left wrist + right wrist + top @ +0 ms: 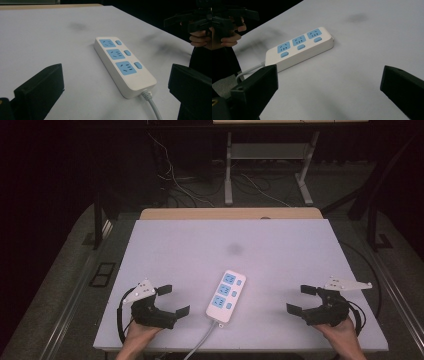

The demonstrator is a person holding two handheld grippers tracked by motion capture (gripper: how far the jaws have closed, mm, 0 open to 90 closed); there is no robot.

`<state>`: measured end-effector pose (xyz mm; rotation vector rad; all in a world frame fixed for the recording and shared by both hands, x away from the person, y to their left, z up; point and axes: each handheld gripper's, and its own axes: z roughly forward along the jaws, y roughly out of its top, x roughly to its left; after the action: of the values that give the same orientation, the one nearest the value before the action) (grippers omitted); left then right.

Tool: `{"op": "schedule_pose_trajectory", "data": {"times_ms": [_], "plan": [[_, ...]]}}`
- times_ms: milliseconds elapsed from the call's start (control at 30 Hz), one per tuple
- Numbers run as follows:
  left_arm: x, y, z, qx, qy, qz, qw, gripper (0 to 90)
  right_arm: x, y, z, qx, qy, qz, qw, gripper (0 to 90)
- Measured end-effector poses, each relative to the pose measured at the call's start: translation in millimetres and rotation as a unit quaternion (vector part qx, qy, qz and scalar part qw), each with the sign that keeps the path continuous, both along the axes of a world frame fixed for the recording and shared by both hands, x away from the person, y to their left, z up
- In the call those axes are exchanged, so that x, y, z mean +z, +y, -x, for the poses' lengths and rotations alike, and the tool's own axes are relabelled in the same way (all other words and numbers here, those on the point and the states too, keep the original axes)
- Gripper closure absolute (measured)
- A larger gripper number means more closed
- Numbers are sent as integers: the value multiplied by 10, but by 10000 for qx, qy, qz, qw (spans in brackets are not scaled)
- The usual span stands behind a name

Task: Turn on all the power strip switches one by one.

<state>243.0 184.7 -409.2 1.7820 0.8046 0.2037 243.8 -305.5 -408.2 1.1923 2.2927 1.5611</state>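
Note:
A white power strip with three blue sockets and three blue switches lies flat near the table's front middle, its grey cord running off the front edge. My left gripper rests open at the front left, its jaws pointing toward the strip, nothing between them. My right gripper rests open at the front right, facing the strip from the other side, also holding nothing. Each gripper sits well apart from the strip.
The pale table top has a dark smudge at its middle. A wooden board edge lies along the far side. Cables and metal desk legs stand on the floor beyond.

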Motion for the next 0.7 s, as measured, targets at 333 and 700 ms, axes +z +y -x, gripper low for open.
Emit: {"op": "schedule_pose_trajectory", "data": {"times_ms": [333, 700], "plan": [[4, -13, 3, -44, -7, -52, 10000, 0, -3, 5, 0, 28, 22, -26, 10000, 12], [21, -27, 12, -73, -18, -73, 9999, 0, -3, 12, 0, 52, 71, -49, 9999, 13]]}}
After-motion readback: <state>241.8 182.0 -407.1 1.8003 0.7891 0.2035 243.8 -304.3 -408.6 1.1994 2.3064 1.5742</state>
